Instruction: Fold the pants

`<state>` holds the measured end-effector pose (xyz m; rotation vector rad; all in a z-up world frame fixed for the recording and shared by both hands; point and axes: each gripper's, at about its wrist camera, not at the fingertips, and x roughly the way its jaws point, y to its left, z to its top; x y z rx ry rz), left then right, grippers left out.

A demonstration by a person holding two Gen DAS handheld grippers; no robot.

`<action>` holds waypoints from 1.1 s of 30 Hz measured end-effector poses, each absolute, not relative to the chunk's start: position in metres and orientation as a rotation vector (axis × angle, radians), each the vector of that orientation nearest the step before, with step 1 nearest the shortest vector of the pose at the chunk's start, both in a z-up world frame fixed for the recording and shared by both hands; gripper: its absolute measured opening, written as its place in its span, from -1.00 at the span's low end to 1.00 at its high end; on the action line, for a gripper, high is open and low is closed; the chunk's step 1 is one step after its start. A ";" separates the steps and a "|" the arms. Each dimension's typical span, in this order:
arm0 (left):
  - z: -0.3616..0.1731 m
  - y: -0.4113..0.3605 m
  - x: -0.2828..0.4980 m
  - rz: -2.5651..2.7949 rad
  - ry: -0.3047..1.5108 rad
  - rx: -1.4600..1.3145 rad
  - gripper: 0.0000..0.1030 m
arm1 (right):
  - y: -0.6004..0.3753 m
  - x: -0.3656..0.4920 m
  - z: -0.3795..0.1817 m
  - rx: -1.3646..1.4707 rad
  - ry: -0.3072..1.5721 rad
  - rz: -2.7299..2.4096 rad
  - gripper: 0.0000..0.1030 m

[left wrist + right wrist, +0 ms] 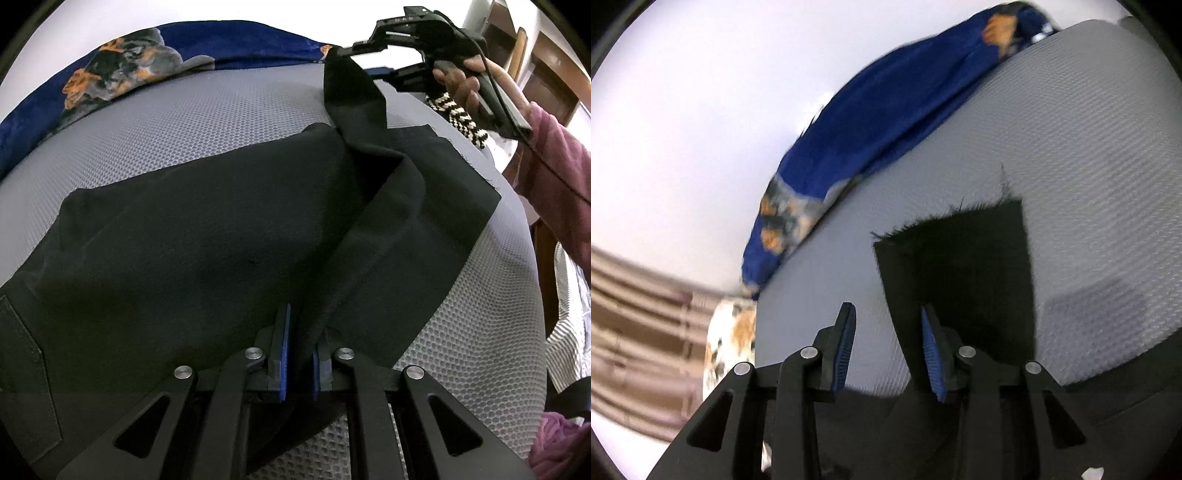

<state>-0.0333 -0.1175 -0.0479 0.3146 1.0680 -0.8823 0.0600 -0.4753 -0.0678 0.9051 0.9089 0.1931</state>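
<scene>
Black pants (207, 236) sprawl across a grey mesh mattress (221, 122); left tongs (300, 354) clamp a fold, right tongs (888, 347) stand apart beside the raised hem, blue floral blanket (122, 62) bunched along the far edge

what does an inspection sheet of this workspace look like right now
surface: grey mesh mat.
job's things: black pants spread on mat, one strip lifted.
clutter: blue blanket at far edge; black-and-white cord.
grippers: left gripper nearly shut around a pants fold; right gripper open in its own view, pants cloth against one finger.
cables: black cable along right gripper handle.
surroundings: white wall, wooden door.
</scene>
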 end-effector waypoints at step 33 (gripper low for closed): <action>-0.046 -0.119 -0.034 -0.880 1.062 0.321 -0.79 | -0.473 0.022 -0.028 0.597 0.787 -0.117 -0.90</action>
